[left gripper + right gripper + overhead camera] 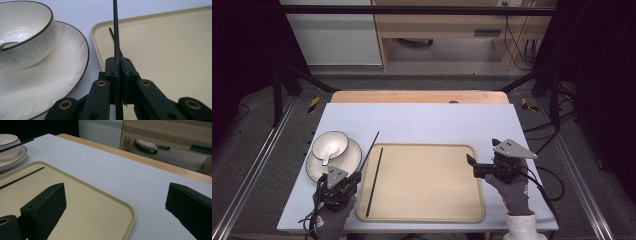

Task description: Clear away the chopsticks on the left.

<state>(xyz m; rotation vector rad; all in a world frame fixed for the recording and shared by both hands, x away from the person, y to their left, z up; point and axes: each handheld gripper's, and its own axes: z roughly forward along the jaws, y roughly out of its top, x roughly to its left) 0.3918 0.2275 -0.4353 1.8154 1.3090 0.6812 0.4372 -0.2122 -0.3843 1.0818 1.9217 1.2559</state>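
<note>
Black and slender, a chopstick point(116, 30) is sitting clamped between the jaws of my left gripper point(353, 178), which I am holding at the near left corner of the table point(422, 120). In the left gripper view the jaws are pressing flat against the stick from both sides, and it is running straight up and away from them. From the high view it is angling forward over the left rim of the tray point(452, 200), its far tip reaching past the tray's far left corner, above bare tabletop.

Beige and rectangular, the tray is lying at the near middle of the table. A second chopstick point(374, 182) is resting flat inside it, along its left edge, just beside the held one.

My right gripper point(471, 165) is hovering at the tray's right edge, its jaws spread wide apart with nothing between them; through the right gripper view I am seeing tray and pale table surface in the gap. My gloved hands are wrapping both grippers from the near side.

Farther left, a white plate point(349, 162) with a dark rim is carrying a white bowl point(330, 144), and a white spoon point(328, 156) is lying in the bowl. Beyond the table, wooden furniture is standing on a grey floor.
</note>
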